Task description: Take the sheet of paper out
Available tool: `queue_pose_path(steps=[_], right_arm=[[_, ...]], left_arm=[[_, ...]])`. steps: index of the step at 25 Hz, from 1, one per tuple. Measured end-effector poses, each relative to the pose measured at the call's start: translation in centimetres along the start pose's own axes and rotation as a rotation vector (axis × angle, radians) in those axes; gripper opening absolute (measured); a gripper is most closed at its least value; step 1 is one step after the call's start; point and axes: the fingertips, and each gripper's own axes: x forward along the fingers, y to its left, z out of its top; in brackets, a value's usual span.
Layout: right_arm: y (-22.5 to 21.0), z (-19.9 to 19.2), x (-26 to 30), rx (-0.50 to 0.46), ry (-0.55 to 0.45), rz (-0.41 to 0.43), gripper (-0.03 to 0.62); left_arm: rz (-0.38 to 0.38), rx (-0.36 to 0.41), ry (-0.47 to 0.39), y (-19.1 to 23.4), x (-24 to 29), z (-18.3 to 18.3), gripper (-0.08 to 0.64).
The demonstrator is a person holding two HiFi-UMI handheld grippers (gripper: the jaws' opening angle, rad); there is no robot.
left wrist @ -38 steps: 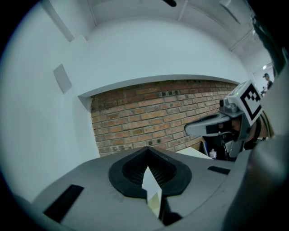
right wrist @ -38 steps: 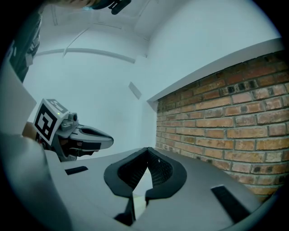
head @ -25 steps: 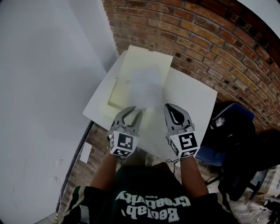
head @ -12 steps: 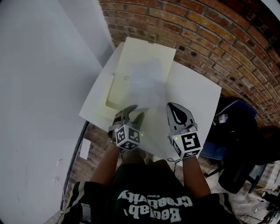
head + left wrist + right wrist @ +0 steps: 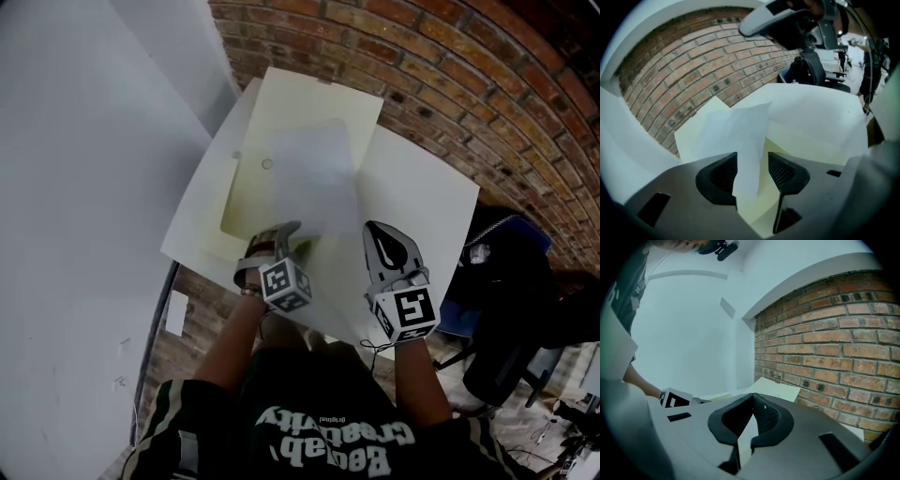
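Red brickwork [image 5: 450,84] runs behind and beside a square white surface [image 5: 422,206], and a plain white wall [image 5: 75,187] fills the left of the head view. On the surface lies an open cream-yellow paper folder [image 5: 319,103], its pale flap spread toward the brick and its darker pocket nearer the person. The thin white sheet of paper [image 5: 314,178] rests across the folder's middle, with its near end lifted toward the left gripper [image 5: 286,236].

In the left gripper view the sheet [image 5: 740,140] stands up in a curl between the two dark ribbed pads. The jaws have just been opening and are spread wide, so the pads do not press on the paper; it leans close to the left-hand pad, and the folder [image 5: 797,140] shows in the gap on the other side.

The right gripper [image 5: 373,230] hovers just beside the left one, over bare surface to the right of the folder. Its own view shows the jaw tips closed together, and the folder's far corner [image 5: 780,390] and the brick [image 5: 834,343] lie beyond them. The left gripper's marker cube [image 5: 672,399] shows at that view's left.

A dark chair with black bags [image 5: 506,281] stands near the surface's right edge, apart from the folder. A small white tag [image 5: 175,314] sits on the brick at lower left.
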Motion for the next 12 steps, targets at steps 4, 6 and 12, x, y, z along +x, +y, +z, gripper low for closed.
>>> queue_pose_path(steps=[4, 6, 12], right_arm=[[-0.6, -0.3, 0.6, 0.008, 0.013, -0.013, -0.008], [-0.6, -0.6, 0.9, 0.010, 0.023, -0.015, -0.008], [-0.9, -1.3, 1.8, 0.012, 0.053, -0.017, -0.008]], left_arm=[[-0.023, 0.038, 0.023, -0.3, 1.5, -0.1, 0.204], [-0.007, 0.055, 0.026, 0.0, 2.0, 0.0, 0.204], [-0.013, 0.109, 0.072, 0.6, 3.6, 0.0, 0.210]])
